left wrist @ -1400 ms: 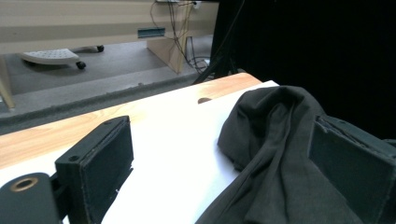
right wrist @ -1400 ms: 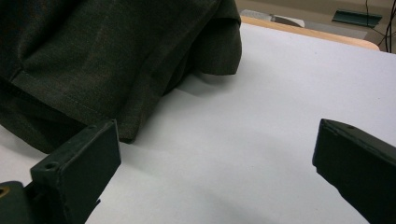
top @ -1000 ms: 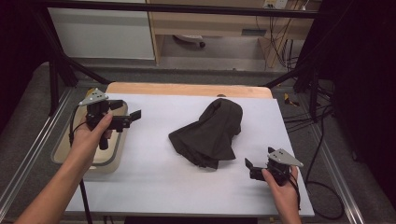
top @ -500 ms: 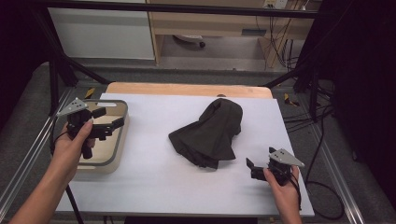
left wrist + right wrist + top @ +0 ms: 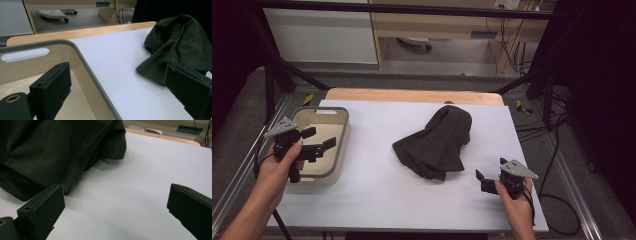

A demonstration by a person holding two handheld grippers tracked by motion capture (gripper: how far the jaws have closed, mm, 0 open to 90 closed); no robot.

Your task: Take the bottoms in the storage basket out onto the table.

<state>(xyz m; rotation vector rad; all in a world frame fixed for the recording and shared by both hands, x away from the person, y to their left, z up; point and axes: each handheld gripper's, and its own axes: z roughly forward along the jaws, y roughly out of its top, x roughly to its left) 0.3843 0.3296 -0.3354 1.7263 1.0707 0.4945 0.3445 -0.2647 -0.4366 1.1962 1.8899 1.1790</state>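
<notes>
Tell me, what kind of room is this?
Probably a lab or workshop for recording handling work: a white-topped table inside a metal frame, loose cables on the floor behind, and hand-held grippers, left and right.

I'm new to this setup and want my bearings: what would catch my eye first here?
A crumpled dark grey-green cloth lies heaped mid-table on the white tabletop. At the table's left edge sits a beige plastic bin with a grey rim, and the left hand-held gripper hangs open above it. The right hand-held gripper is open near the cloth's near-right corner.
</notes>
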